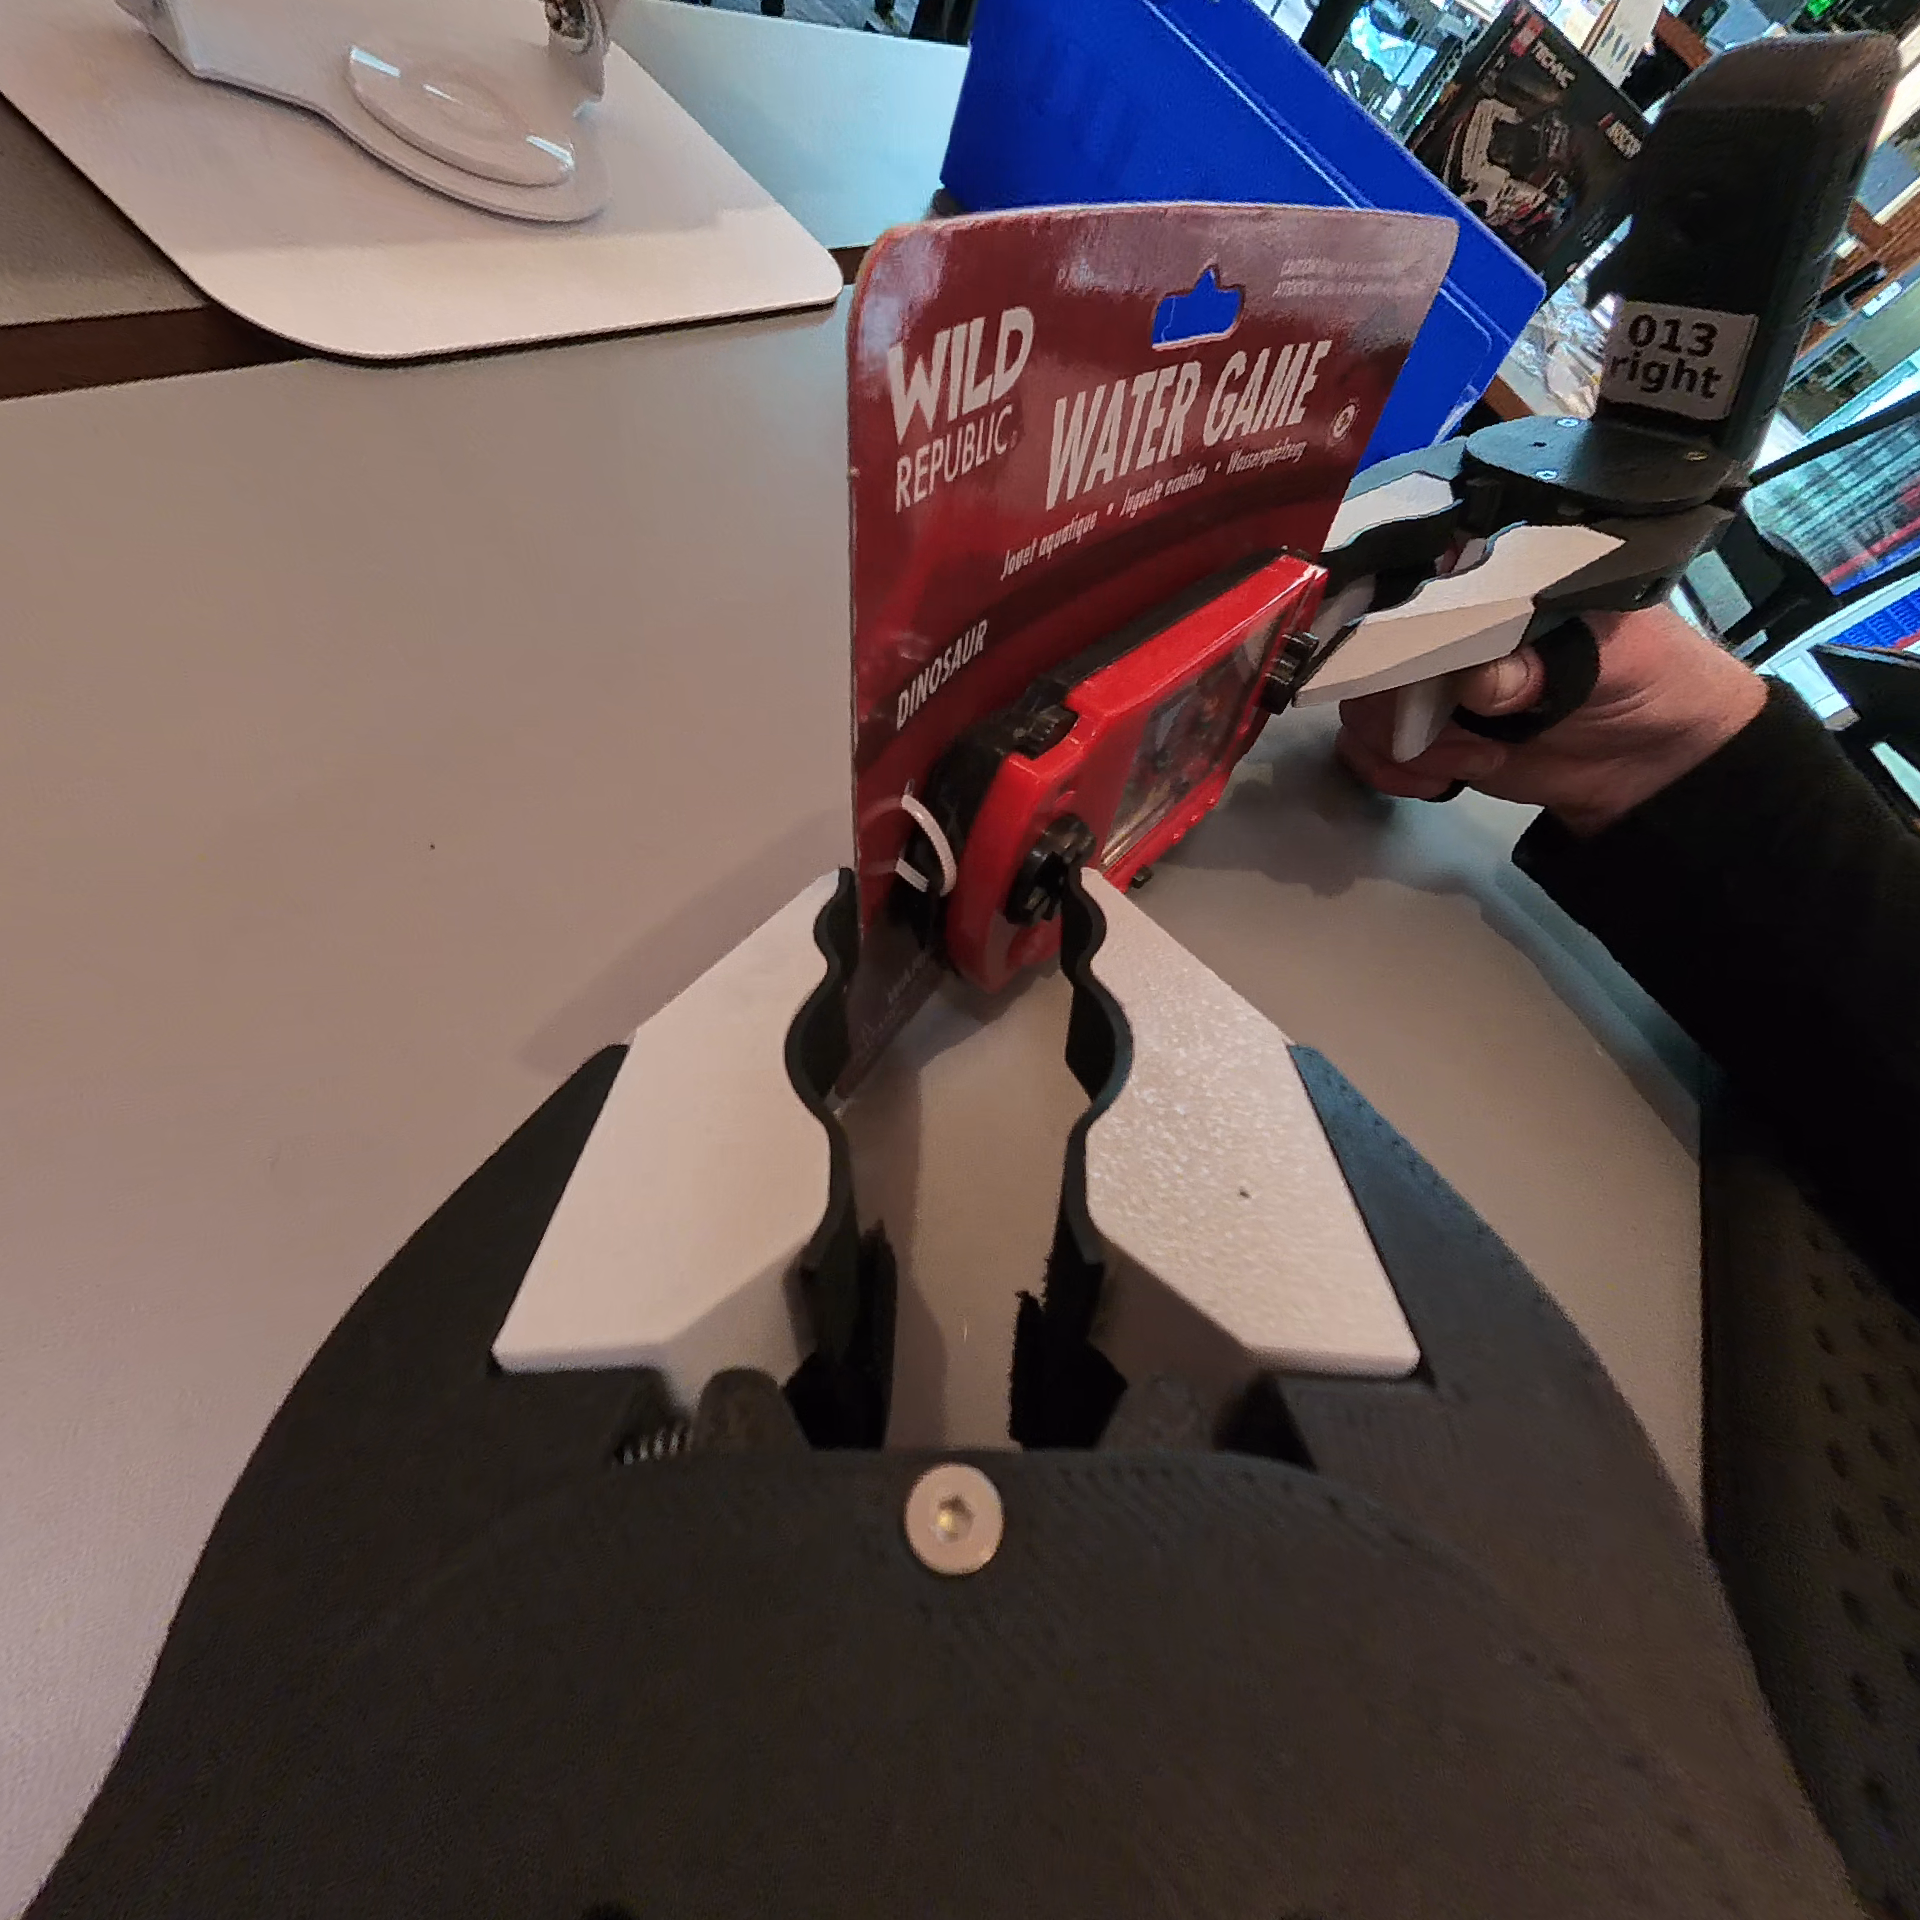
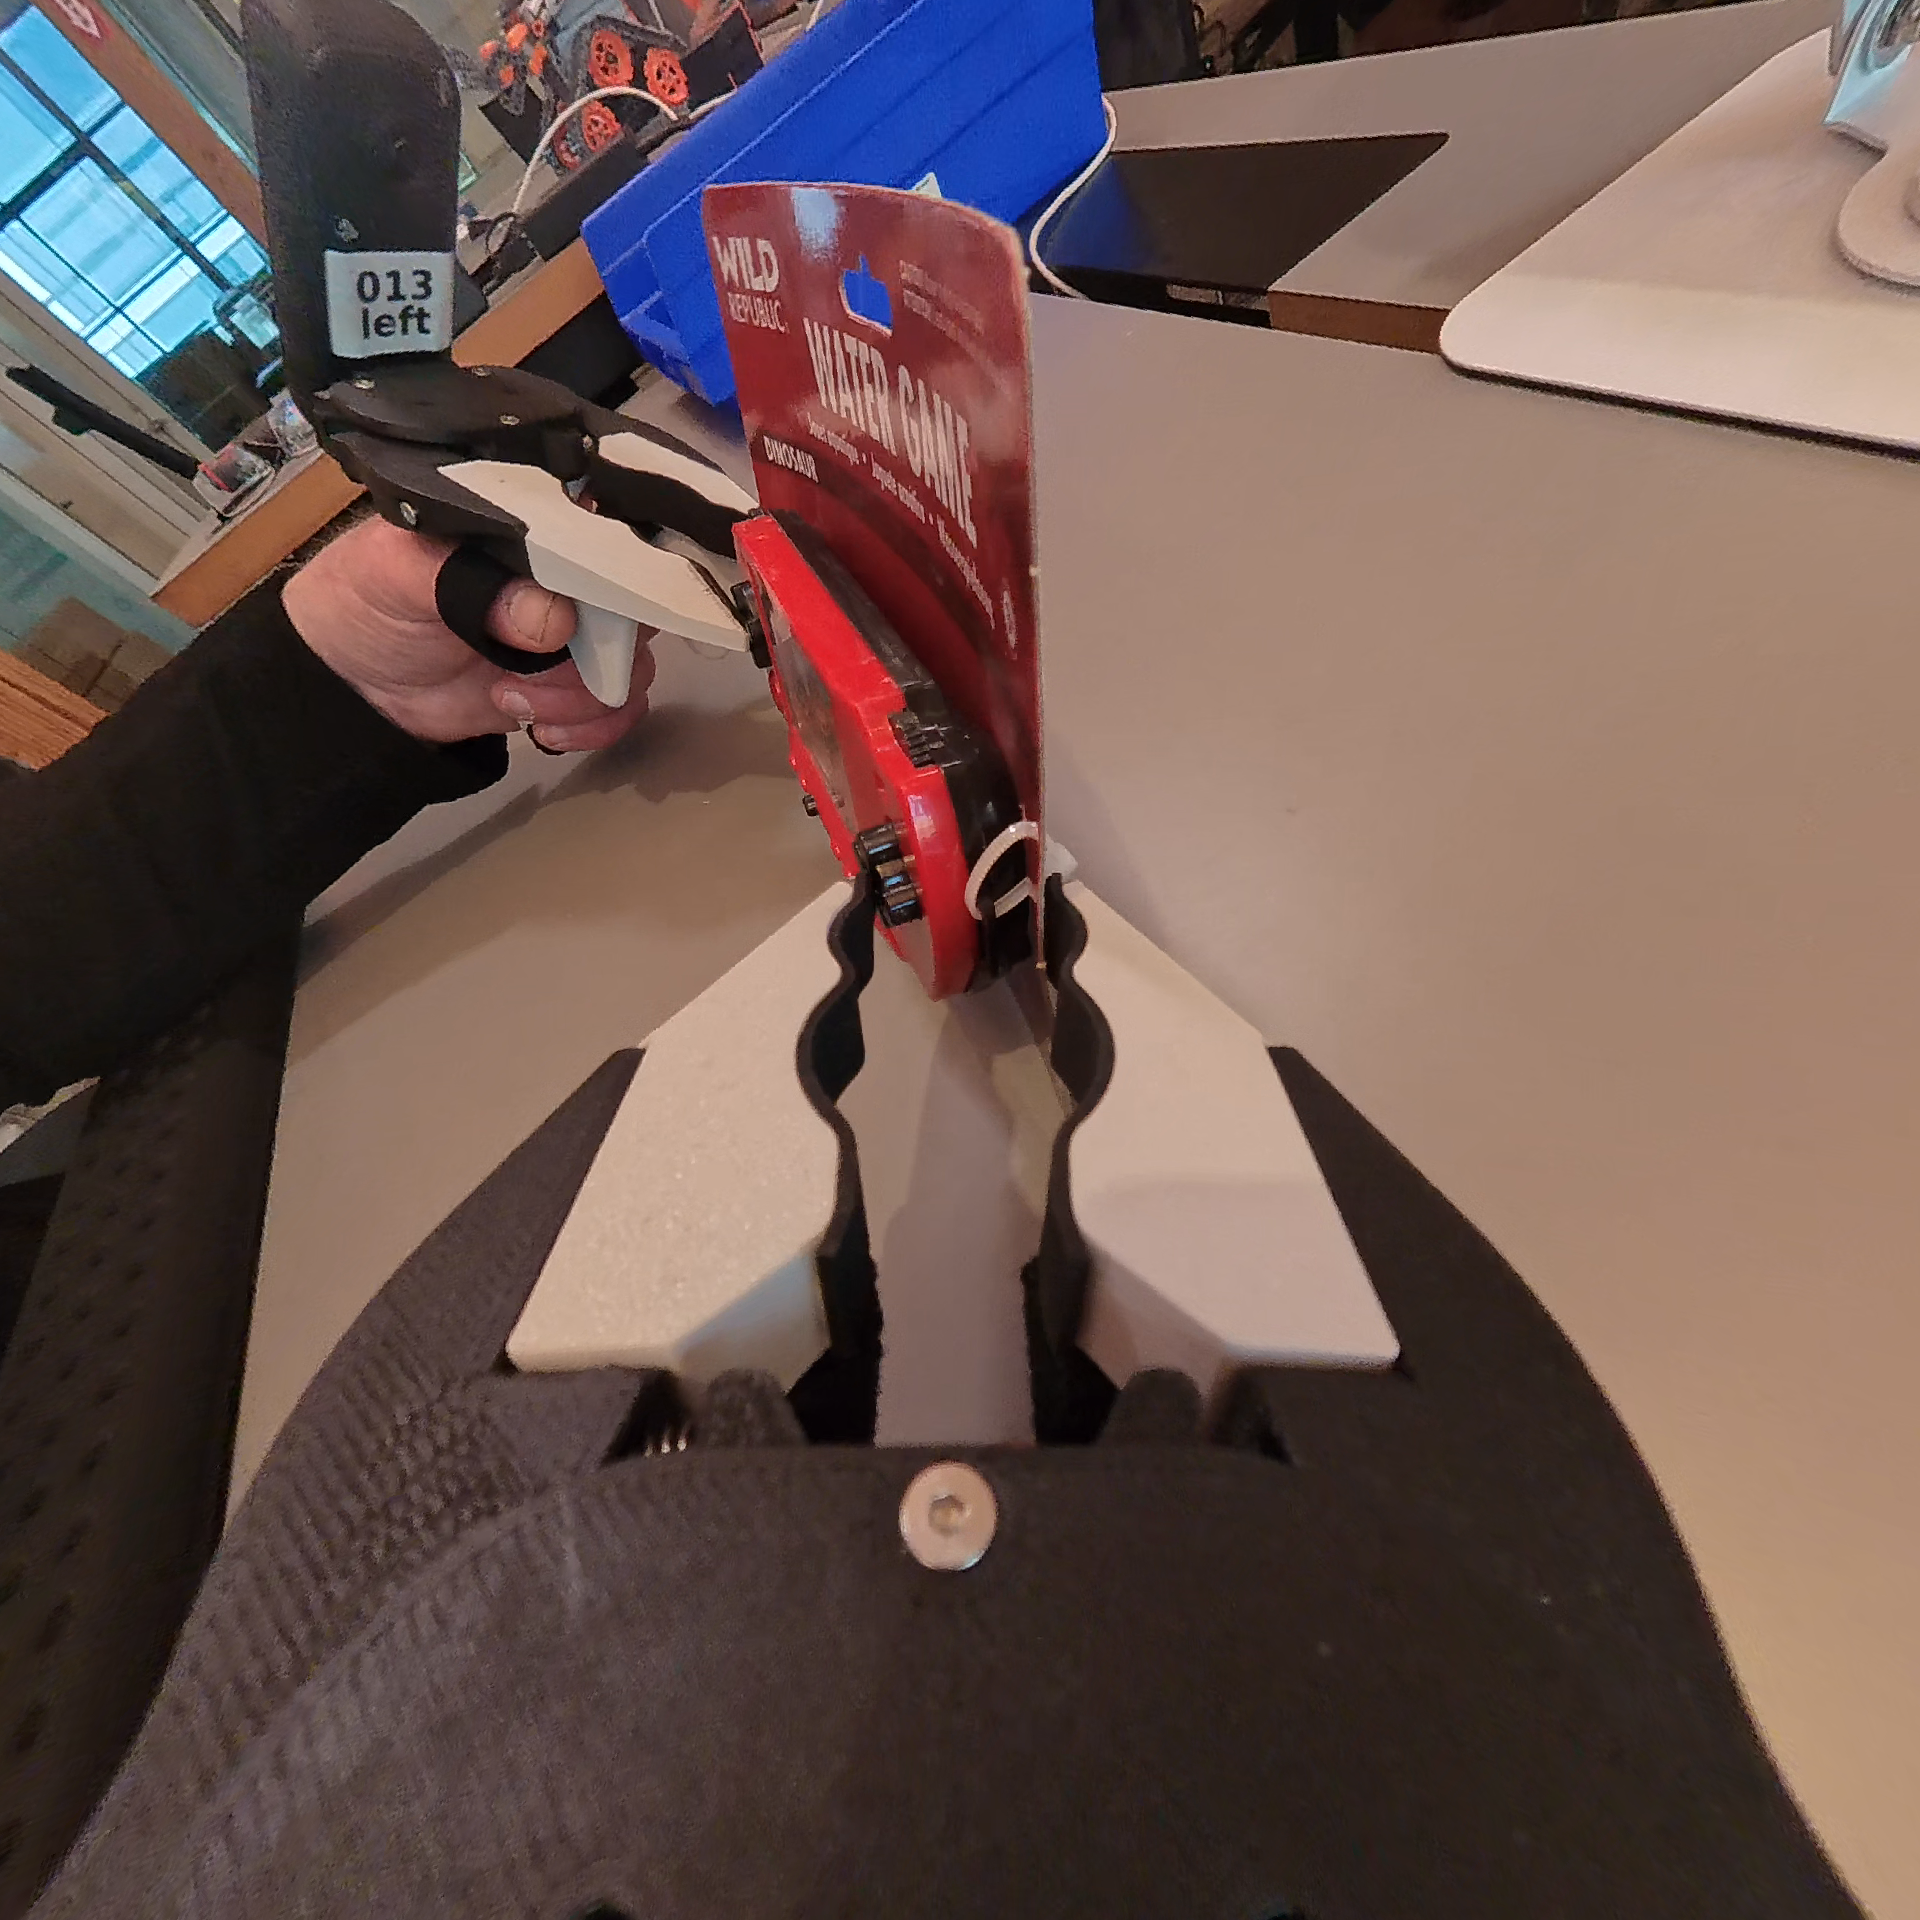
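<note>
I hold a hand-held gripper in each hand, and both are clamped on the same thing: a red handheld water game toy (image 1: 1132, 790) tied with a white zip tie (image 1: 925, 847) to a dark red backing card (image 1: 1122, 416). The card stands upright on its lower edge on a plain grey desk (image 1: 416, 727), held between the two tools.

My left hand-held gripper (image 1: 961, 914) is narrowed to a small gap. One fingertip presses the back of the card and the other presses the toy's front corner beside a black knob (image 1: 1044, 868), so card and toy are pinched together at the end nearest this camera.

My right hand-held gripper (image 2: 951, 909) grips the opposite end the same way, partly closed, with one fingertip against a black knob (image 2: 888, 868) on the toy's face and the other behind the card. A second white zip tie (image 2: 1003, 862) sits just beside these fingertips.

In the left wrist view the right tool appears farther off, my hand (image 1: 1579, 727) around its grip, a dark sleeve (image 1: 1766, 883) behind it. The right wrist view shows my other hand (image 2: 436, 634) on the left tool's grip.

Behind the card stands a blue plastic bin (image 1: 1195, 135). A white mat (image 1: 416, 239) lies on a neighbouring surface, carrying the round white base of a stand (image 1: 468, 135). Boxed toys and shelves fill the blurred background.
</note>
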